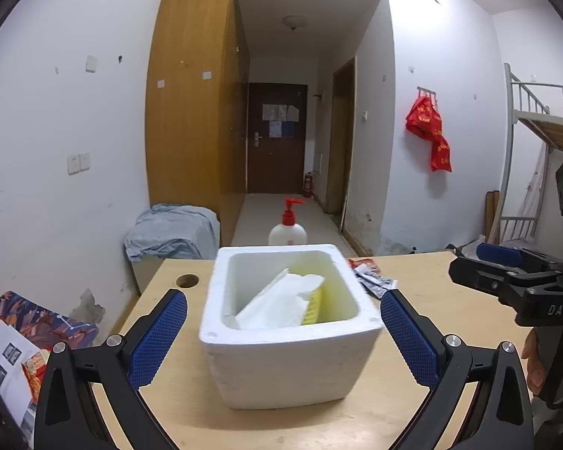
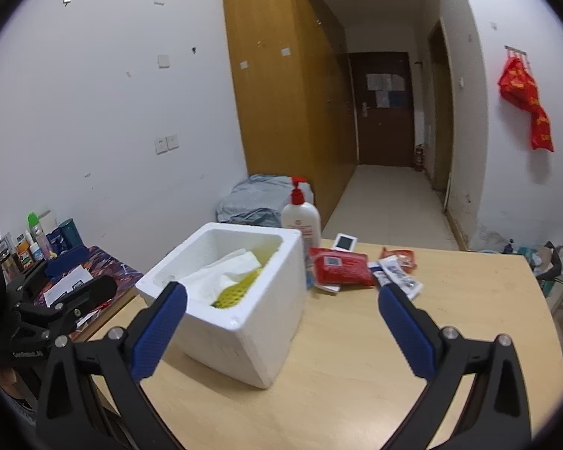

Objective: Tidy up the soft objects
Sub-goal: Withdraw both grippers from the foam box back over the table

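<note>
A white foam box (image 1: pixel 289 322) stands on the light wooden table (image 1: pixel 413 386), toward its left side. Inside the box lie a white tissue (image 1: pixel 281 302) and a yellow mesh sponge (image 1: pixel 313 309), the tissue resting partly on top of the sponge.

Behind the box, at the far edge of the table, stands a white pump bottle (image 2: pixel 301 221) with a red dispenser. Just right of the box lies a red packet (image 2: pixel 337 265), with small sachets (image 2: pixel 398 273) beside it and a small white device (image 2: pixel 345 242) farther back.

The left gripper (image 1: pixel 283 324) is released: its blue pads flank the box on both sides without touching it. The right gripper (image 2: pixel 282 320) is also spread wide and holds nothing; its left pad appears in front of the box's near corner, its right pad over bare table.

A hand (image 1: pixel 544 360) grips the right gripper's handle at the right edge of the left wrist view.
</note>
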### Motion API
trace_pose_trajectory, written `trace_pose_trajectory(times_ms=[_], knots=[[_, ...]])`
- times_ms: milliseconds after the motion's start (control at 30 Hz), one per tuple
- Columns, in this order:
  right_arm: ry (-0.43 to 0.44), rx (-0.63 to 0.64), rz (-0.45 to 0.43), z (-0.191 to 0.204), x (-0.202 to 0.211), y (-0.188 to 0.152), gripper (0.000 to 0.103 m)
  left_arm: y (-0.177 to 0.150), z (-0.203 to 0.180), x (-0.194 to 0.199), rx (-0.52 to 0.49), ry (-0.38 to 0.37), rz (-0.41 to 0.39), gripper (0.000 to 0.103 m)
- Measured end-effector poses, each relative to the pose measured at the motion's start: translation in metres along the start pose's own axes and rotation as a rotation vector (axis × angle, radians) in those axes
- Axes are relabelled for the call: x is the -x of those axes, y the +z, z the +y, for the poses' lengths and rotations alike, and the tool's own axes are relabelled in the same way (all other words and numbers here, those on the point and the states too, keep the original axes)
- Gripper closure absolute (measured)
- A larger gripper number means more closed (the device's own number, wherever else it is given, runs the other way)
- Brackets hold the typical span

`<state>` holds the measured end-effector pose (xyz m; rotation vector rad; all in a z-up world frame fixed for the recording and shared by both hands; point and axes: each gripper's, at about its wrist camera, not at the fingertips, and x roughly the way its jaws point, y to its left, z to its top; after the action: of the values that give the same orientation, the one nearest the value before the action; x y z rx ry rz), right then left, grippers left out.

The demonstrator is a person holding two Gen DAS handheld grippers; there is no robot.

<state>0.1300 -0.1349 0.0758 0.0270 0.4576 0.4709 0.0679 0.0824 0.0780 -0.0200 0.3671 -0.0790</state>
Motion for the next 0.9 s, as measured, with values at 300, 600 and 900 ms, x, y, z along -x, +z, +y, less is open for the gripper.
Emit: trace_pose_trajectory(times_ms=[300, 600, 900], knots=[[-0.076, -0.005, -0.054, -0.018, 0.049, -0.017, 0.000, -0.004, -0.039, 0.011, -0.031, -0.055, 0.004, 0.000], [-0.146, -0.042, -0.074, -0.036, 0.081, -0.034, 0.000, -0.009, -0.069, 0.017, -0.048, -0.118, 0.005, 0.000], [-0.147, -0.028, -0.100, -0.025, 0.093, -0.040, 0.000, -0.012, -0.067, 0.030, -0.033, -0.112, -0.025, 0.000]])
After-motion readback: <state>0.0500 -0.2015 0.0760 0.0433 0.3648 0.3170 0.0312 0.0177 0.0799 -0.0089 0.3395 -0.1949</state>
